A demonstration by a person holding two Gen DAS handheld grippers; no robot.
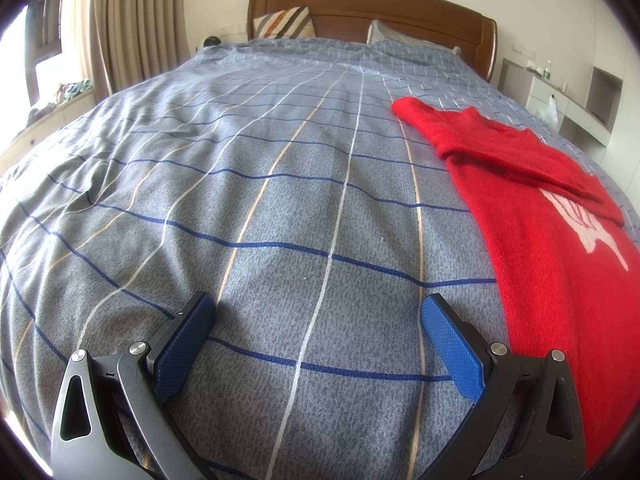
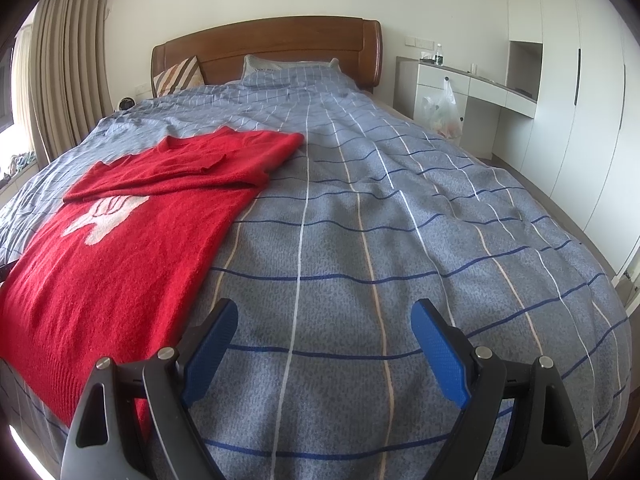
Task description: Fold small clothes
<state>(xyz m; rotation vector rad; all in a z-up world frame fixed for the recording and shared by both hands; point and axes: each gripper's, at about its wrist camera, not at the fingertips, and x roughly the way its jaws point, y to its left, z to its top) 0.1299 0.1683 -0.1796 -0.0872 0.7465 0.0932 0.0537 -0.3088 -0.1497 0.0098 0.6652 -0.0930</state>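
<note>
Both sleeves folded in; left gripper (image 1: 318, 312) and right gripper (image 2: 324, 318) wide, empty. I'd pinch sweater (image 2: 120, 248) hem corners evenly.

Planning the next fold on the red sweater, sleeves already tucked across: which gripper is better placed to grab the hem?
Probably the right gripper: the red sweater hem lies right beside its open fingers. The left gripper seems about as near.
</note>
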